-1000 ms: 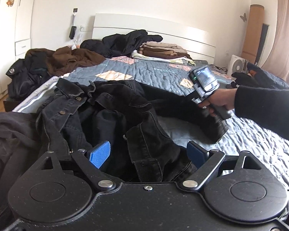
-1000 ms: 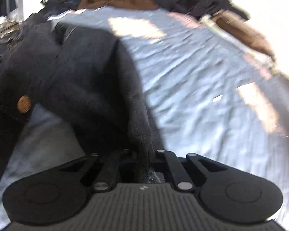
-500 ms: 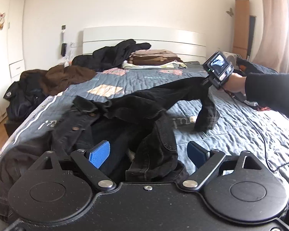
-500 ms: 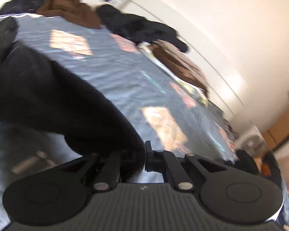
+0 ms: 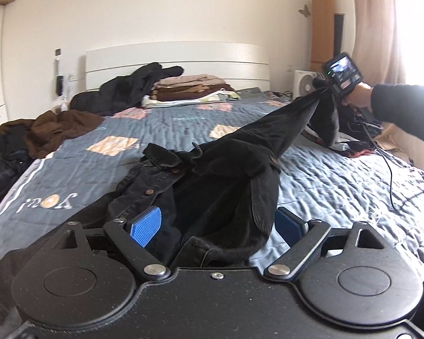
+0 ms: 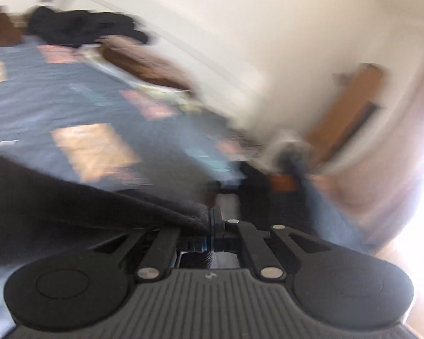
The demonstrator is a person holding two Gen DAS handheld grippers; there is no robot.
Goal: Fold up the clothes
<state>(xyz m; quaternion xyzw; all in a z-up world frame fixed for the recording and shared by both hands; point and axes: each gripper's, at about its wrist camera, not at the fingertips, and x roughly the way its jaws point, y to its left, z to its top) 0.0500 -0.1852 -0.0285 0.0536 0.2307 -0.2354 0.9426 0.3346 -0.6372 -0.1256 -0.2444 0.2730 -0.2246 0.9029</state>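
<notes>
Jaws of right gripper clamp the black denim jacket's sleeve above the bed; left gripper gapes wide.

Pretty clearly a bedroom in someone's home. There's a big bed with a blue-grey quilted patchwork bedspread and a white slatted wooden headboard against a cream wall. A stack of folded brown and beige clothes sits at the headboard edge, and loose dark garments pile along the left edge. A pink curtain and a small white fan stand off the far right corner.
</notes>
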